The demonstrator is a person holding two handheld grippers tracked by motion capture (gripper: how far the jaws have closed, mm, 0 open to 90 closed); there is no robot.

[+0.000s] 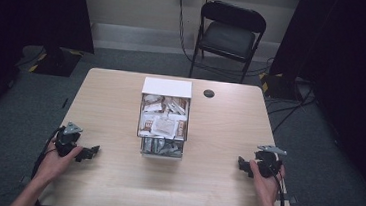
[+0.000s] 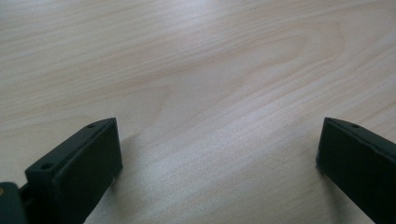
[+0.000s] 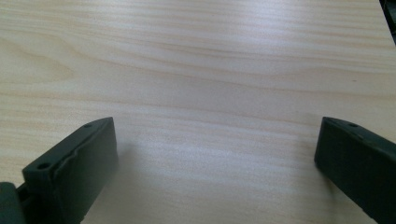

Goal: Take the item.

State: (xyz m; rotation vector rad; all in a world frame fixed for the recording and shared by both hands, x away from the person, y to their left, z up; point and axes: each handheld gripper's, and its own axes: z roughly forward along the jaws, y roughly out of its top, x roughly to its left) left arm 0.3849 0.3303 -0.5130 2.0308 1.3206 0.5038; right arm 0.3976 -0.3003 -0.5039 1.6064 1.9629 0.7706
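The high view hangs above the near edge of the table [image 1: 114, 177], facing forward and down, far enough back to take in the whole top, the floor around it and a chair [image 1: 229, 34] by the far wall. The left gripper view rides low on the left gripper [image 1: 91, 151] near the table's left edge, looking along its jaws, close over bare wood [image 2: 210, 84]. The right gripper view sits likewise on the right gripper [image 1: 241, 164] near the right edge. All three views share the tabletop.
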